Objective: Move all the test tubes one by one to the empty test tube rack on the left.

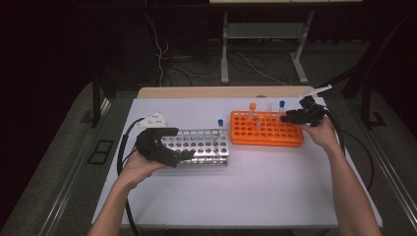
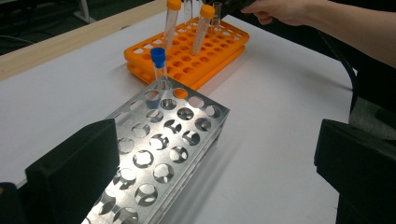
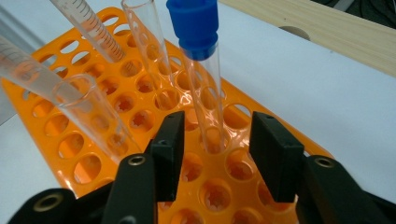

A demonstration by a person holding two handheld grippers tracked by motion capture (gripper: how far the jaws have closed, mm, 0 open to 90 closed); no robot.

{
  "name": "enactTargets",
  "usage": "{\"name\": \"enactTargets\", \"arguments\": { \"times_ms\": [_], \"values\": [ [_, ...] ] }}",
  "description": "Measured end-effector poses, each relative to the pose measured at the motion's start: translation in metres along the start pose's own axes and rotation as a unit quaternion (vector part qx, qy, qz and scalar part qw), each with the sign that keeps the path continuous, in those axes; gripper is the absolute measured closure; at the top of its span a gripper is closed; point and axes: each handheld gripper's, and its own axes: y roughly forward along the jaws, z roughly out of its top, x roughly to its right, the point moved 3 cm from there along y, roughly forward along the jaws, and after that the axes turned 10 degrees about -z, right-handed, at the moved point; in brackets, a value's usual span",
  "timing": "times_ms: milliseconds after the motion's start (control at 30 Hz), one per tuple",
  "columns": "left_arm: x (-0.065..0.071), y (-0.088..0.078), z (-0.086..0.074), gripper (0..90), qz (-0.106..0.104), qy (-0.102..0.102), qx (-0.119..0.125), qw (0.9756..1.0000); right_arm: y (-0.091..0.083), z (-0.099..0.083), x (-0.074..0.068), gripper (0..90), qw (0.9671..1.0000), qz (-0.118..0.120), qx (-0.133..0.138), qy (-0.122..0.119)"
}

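Right gripper: my jaws half-closed astride blue-capped tube, not touching; off-centre squeeze could tip it. Left gripper: wide, empty.

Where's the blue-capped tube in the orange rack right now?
The blue-capped tube stands near the orange rack's far right corner, between the right claw's jaws.

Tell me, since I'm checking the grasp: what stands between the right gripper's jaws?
A blue-capped tube, standing in the orange rack, seen in the right gripper view.
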Motion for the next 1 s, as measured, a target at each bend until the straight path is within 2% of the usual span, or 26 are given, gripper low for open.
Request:
{"name": "enactTargets", "arguments": {
  "times_ms": [167,300,500,767,867,1000],
  "values": [
    [-0.001,0.0,-0.002,0.0,0.001,-0.002,-0.001,1.0,0.007,0.001,-0.003,66.2,0.9999,-0.012,0.0,-0.011],
    [-0.001,0.0,-0.004,0.0,0.001,-0.003,-0.001,1.0,0.011,0.001,-0.005,74.2,0.9997,-0.013,-0.001,-0.02],
    [-0.002,0.001,-0.004,0.0,0.001,-0.004,-0.004,1.0,0.01,0.003,-0.007,76.1,0.9994,-0.022,-0.001,-0.026],
    [-0.001,0.004,-0.002,0.0,-0.002,-0.003,-0.009,1.0,-0.011,0.014,-0.008,76.2,0.9989,-0.035,0.009,-0.03],
    [0.0,0.004,0.0,0.0,-0.003,0.0,-0.01,0.9999,-0.024,0.02,-0.007,76.2,0.9983,-0.047,0.01,-0.032],
    [0.001,0.005,0.002,0.0,-0.004,0.003,-0.012,0.9999,-0.041,0.025,-0.005,76.2,0.9984,-0.047,0.018,-0.027]
  ]
}}
